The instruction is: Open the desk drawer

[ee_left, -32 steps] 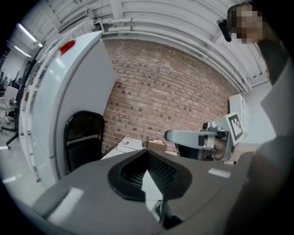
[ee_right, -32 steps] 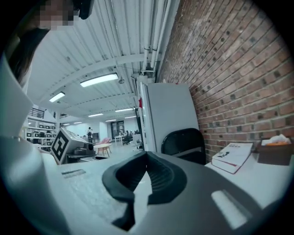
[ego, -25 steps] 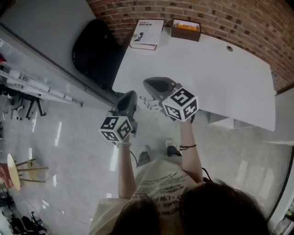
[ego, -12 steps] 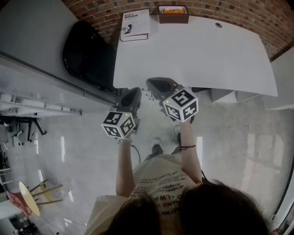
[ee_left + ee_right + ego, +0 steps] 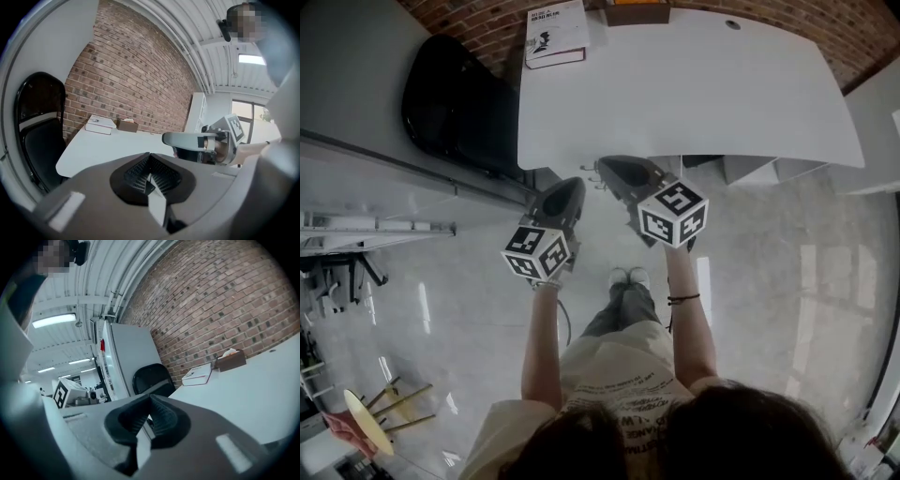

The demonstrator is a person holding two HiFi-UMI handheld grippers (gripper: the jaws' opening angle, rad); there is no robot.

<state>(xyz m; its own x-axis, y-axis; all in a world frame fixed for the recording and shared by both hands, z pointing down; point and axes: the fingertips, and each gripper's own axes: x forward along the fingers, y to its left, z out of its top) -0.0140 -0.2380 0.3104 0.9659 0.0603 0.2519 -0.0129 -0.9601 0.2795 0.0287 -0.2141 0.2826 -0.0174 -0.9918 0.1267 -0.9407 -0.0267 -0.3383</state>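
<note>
1. Approach step: the drawer unit (image 5: 748,169) shows white under the desk (image 5: 675,94) edge, centre right of the head view, untouched.
2. Left gripper (image 5: 567,192) and right gripper (image 5: 614,172): jaws clenched, empty, below the desk edge.
3. Next, as judged: release one gripper's jaws and reach the drawer front.
4. Versus the earlier frame: the desk sits higher in frame and both grippers are lower.

Matt white desk (image 5: 694,94), rough brick wall (image 5: 140,70), glossy floor (image 5: 769,281)
</note>
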